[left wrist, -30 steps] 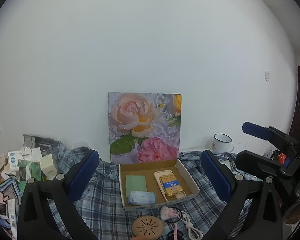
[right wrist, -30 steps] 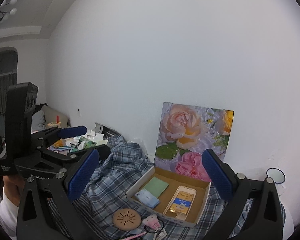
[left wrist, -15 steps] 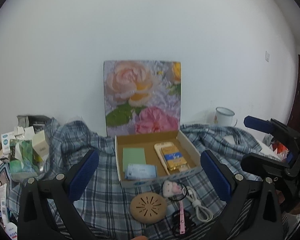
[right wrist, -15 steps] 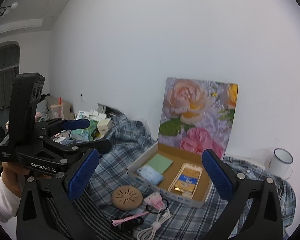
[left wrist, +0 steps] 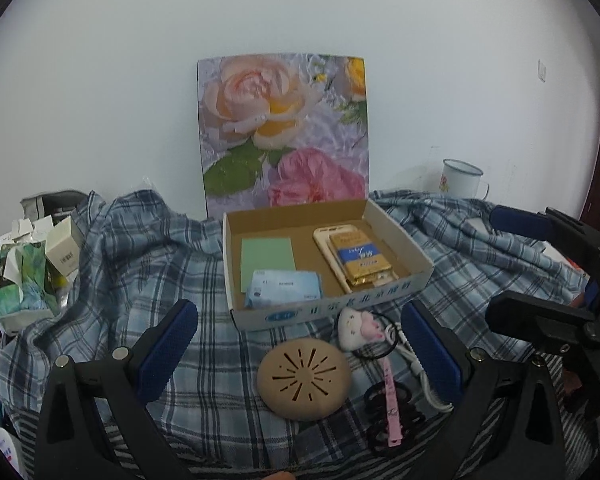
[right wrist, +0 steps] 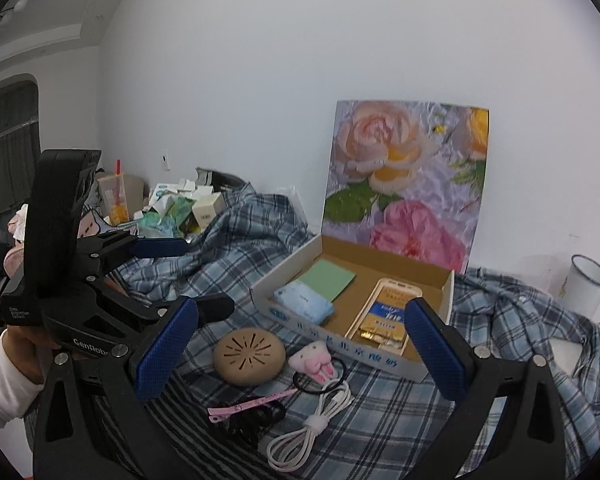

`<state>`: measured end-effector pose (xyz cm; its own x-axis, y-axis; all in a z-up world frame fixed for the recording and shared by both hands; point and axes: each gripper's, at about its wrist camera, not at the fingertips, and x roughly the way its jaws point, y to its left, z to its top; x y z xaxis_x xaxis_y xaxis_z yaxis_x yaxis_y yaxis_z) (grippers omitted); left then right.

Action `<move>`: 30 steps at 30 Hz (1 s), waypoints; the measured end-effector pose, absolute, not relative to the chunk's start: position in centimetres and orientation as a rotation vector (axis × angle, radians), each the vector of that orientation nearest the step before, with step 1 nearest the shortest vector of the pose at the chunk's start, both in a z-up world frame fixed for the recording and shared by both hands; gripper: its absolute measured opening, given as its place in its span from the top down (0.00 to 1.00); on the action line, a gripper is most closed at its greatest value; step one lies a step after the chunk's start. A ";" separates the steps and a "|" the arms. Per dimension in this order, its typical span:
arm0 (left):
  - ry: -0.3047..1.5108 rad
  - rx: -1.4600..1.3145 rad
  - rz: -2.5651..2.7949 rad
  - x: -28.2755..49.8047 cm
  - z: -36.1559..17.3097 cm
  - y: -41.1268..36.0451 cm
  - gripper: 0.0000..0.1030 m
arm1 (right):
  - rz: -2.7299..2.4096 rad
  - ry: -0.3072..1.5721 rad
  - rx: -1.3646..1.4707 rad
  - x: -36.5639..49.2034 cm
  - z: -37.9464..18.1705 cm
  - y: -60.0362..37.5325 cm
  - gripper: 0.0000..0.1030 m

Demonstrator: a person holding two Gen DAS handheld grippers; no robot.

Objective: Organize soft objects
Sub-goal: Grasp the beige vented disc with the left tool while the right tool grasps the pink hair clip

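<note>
left wrist view, left to right: left gripper [left wrist: 298,330] jaws wide and empty over the tan round pad [left wrist: 303,378], plush toy [left wrist: 355,328] just beside it before the cardboard box [left wrist: 339,308]; right gripper [right wrist: 300,338] likewise wide. lower squarely, pinch the toy's middle.

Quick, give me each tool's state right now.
Left tool: open, holding nothing.
Right tool: open, holding nothing.
</note>
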<state>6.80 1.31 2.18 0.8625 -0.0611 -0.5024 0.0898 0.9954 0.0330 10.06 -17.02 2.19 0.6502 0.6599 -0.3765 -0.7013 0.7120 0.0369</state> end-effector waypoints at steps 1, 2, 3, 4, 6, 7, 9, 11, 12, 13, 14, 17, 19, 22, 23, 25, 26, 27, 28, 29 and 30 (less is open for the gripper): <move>0.531 0.056 -0.079 6.9 1.9 1.3 0.00 | 0.779 0.383 -0.115 10.1 2.0 -17.0 0.00; 0.533 0.056 -0.078 7.0 1.7 1.3 0.00 | 0.780 0.386 -0.113 10.3 1.8 -17.0 0.00; 0.535 0.057 -0.074 7.0 1.5 1.4 0.00 | 0.781 0.392 -0.110 10.4 1.6 -17.0 0.00; 0.541 0.061 -0.067 7.2 1.2 1.3 0.00 | 0.785 0.398 -0.105 10.6 1.4 -17.0 0.00; 0.549 0.070 -0.063 7.4 0.8 1.3 0.00 | 0.792 0.407 -0.090 10.9 0.9 -17.1 0.00; 0.553 0.071 -0.062 7.4 0.6 1.3 0.00 | 0.795 0.415 -0.083 11.1 0.6 -17.2 0.00; 0.565 0.072 -0.067 7.5 0.1 1.2 0.00 | 0.798 0.435 -0.073 11.4 0.0 -17.2 0.00; 0.578 0.079 -0.070 7.6 -0.3 1.1 0.00 | 0.791 0.452 -0.078 11.8 -0.6 -17.2 0.00; 0.584 0.083 -0.072 7.6 -0.5 1.0 0.00 | 0.781 0.464 -0.080 12.0 -0.8 -17.1 0.00; 0.585 0.083 -0.075 7.7 -0.5 1.0 0.00 | 0.772 0.483 -0.078 12.3 -1.1 -17.1 0.00; 0.587 0.082 -0.087 7.6 -0.6 1.0 0.00 | 0.779 0.497 -0.072 12.4 -1.3 -17.1 0.00; 0.597 0.081 -0.087 7.6 -0.9 1.0 0.00 | 0.793 0.508 -0.070 12.4 -1.6 -17.0 0.00; 0.613 0.081 -0.088 7.7 -1.2 1.0 0.00 | 0.799 0.514 -0.077 12.4 -1.8 -16.8 0.00; 0.627 0.078 -0.084 7.8 -1.4 1.2 0.00 | 0.811 0.534 -0.079 12.5 -2.3 -16.7 0.00; 0.633 0.076 -0.082 7.9 -1.5 1.2 0.00 | 0.814 0.542 -0.081 12.6 -2.4 -16.7 0.00; 0.641 0.073 -0.081 8.0 -1.7 1.3 0.00 | 0.812 0.552 -0.087 12.7 -2.7 -16.7 0.00; 0.645 0.071 -0.083 8.0 -1.8 1.4 0.00 | 0.811 0.559 -0.087 12.8 -2.9 -16.7 0.00; 0.652 0.067 -0.084 8.1 -1.8 1.5 0.00 | 0.812 0.567 -0.084 12.9 -3.0 -16.7 0.00; 0.660 0.060 -0.088 8.1 -2.0 1.6 0.00 | 0.814 0.576 -0.082 13.0 -3.2 -16.7 0.00; 0.668 0.054 -0.091 8.2 -2.1 1.7 0.00 | 0.817 0.586 -0.084 13.1 -3.4 -16.7 0.00; 0.678 0.048 -0.091 8.4 -2.2 1.8 0.00 | 0.821 0.597 -0.090 13.2 -3.6 -16.6 0.00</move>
